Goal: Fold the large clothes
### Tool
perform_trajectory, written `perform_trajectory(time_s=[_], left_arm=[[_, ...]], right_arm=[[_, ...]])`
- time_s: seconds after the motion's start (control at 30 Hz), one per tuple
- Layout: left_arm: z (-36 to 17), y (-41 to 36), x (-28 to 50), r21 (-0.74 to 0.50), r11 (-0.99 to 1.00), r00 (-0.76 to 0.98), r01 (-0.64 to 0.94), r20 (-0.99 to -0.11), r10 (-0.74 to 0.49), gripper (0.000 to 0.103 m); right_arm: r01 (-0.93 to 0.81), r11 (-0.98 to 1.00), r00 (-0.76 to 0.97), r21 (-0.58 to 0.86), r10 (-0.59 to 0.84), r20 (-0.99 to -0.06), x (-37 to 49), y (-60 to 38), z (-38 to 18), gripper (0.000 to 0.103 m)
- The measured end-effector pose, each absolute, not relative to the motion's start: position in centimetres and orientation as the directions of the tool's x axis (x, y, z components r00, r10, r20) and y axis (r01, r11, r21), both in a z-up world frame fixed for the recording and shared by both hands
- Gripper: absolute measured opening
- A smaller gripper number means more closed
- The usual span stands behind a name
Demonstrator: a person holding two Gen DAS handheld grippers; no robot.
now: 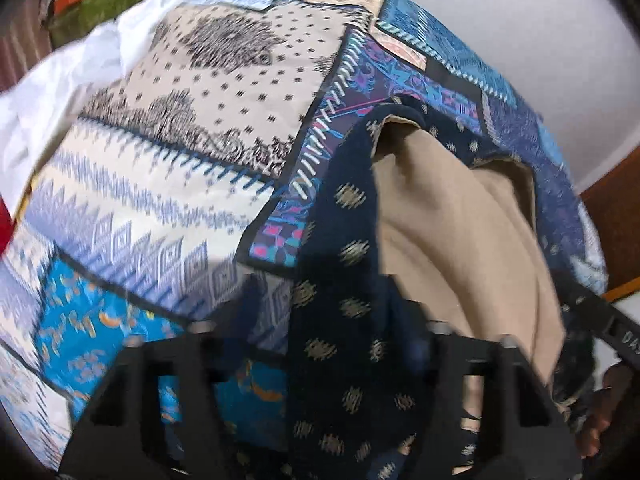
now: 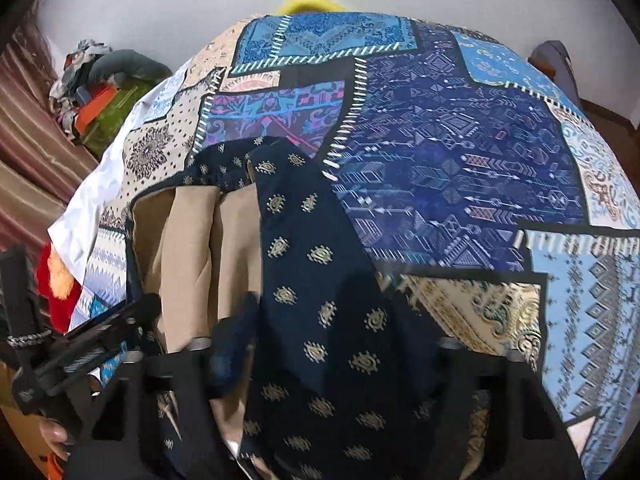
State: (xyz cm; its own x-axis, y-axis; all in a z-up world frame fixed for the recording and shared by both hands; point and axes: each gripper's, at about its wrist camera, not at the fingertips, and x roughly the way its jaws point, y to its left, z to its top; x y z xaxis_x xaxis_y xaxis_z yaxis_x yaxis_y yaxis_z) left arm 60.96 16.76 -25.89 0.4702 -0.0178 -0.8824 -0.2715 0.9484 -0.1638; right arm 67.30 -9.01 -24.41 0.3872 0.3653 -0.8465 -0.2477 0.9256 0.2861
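Draping between both grippers, a navy garment (image 2: 320,320) with tan lining covers the right gripper (image 2: 324,364) and left gripper (image 1: 320,344); their grip is hidden, so unclear. Beyond, toward 12 o'clock, lies a patchwork bedspread (image 2: 460,168).

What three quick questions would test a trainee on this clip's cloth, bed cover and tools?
1. True or false: the dark blue cloth has a tan lining.
2. What lies under the cloth? A) bare wood B) patchwork bed cover C) plain towel
3. Fill in: behind the far edge of the bed cover in the right wrist view peeks a ____ object.

Key: 1 true; 2 B; 3 yellow.
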Motion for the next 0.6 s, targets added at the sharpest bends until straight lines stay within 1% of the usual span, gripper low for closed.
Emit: perform_trajectory(time_s=[0.03,0.07,0.1,0.13,0.17,0.2,0.3,0.37,0.43,0.53,0.6], left_arm=[[-25.6,16.2,61.0,-0.147,0.957,0.470,-0.249,-0.883,-0.013,0.019],[-25.3,15.9,61.0,-0.140,0.961,0.472,-0.238,-0.881,-0.012,0.015],[-24.5,15.2,60.6,-0.124,0.968,0.492,-0.219,-0.871,-0.001,0.013],[-23.7,14.7,60.1,-0.115,0.975,0.508,-0.192,-0.861,-0.001,0.013],[-23.3,14.3,59.8,-0.106,0.979,0.518,-0.173,-0.856,-0.002,0.012],[-22.2,13.5,59.0,-0.081,0.988,0.534,-0.134,-0.845,0.003,0.012],[-19.7,12.0,56.7,-0.062,0.997,0.573,-0.055,-0.819,-0.020,0.012],[-17.6,10.8,54.2,-0.078,0.997,0.591,0.020,-0.804,-0.075,0.012],[-16.2,9.7,51.8,-0.066,0.995,0.599,0.078,-0.794,-0.100,0.012],[-15.4,8.5,47.7,-0.024,0.990,0.600,0.142,-0.793,-0.105,0.012],[-15.7,8.3,45.9,-0.039,0.986,0.577,0.160,-0.807,-0.125,0.012]], right_arm=[[-0.261,0.922,0.397,0.284,0.371,-0.839,67.2,-8.8,-24.4,0.040],[-0.284,0.920,0.405,0.271,0.372,-0.835,66.9,-8.5,-24.4,0.030],[-0.309,0.919,0.422,0.246,0.365,-0.830,66.2,-8.2,-24.2,0.025],[-0.340,0.912,0.436,0.229,0.368,-0.821,65.5,-8.0,-23.9,0.017],[-0.363,0.908,0.453,0.207,0.366,-0.813,64.7,-7.8,-23.4,0.015],[-0.380,0.906,0.465,0.190,0.364,-0.807,64.0,-7.7,-22.9,0.014],[-0.443,0.879,0.488,0.175,0.401,-0.775,61.1,-8.0,-20.5,0.012],[-0.480,0.862,0.496,0.165,0.421,-0.760,59.1,-8.3,-18.9,0.012],[-0.509,0.845,0.494,0.162,0.441,-0.749,56.8,-9.0,-17.6,0.009],[-0.527,0.829,0.479,0.190,0.474,-0.739,53.5,-10.8,-16.3,0.009],[-0.539,0.818,0.462,0.202,0.488,-0.741,51.1,-11.9,-16.0,0.009]])
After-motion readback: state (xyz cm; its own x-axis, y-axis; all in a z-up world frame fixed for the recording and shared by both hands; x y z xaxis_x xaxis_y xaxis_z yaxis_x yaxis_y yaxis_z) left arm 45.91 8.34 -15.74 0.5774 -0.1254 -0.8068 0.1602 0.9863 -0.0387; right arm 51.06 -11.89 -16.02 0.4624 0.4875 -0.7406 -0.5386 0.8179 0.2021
